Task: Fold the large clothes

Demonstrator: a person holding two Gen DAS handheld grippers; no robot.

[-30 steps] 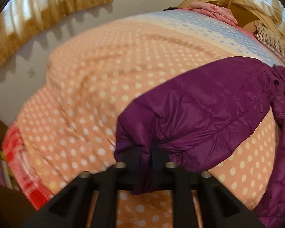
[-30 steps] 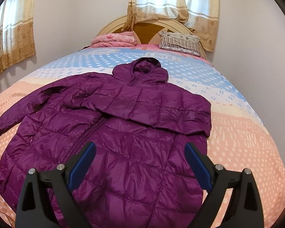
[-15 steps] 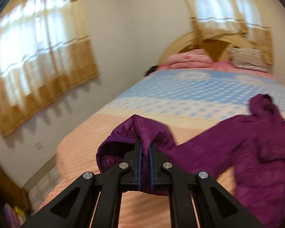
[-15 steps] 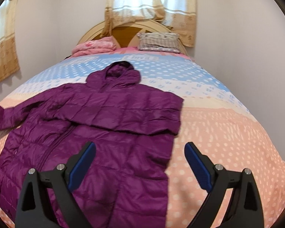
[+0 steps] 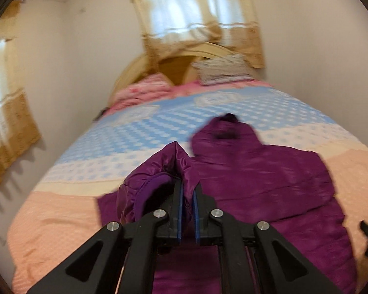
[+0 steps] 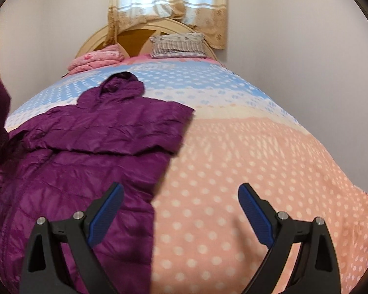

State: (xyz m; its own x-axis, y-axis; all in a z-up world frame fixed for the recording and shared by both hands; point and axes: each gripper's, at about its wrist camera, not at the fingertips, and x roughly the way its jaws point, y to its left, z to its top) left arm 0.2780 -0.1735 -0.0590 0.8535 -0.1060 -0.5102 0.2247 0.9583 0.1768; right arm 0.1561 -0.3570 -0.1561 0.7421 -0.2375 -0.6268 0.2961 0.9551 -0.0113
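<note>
Sleeve cuff of puffy purple hooded jacket pinched in left gripper, jaws loosening. Cuff may slip, flop back. Jacket lies on dotted bedspread. Right gripper spread wide, empty.

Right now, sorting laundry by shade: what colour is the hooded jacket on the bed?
Purple jacket; clearest in the right wrist view.

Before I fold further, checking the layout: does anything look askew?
Only the jacket: one sleeve is lifted off the bed, pinched in the left hand-held gripper, whose jaws are opening. Nothing spilled or damaged.
</note>
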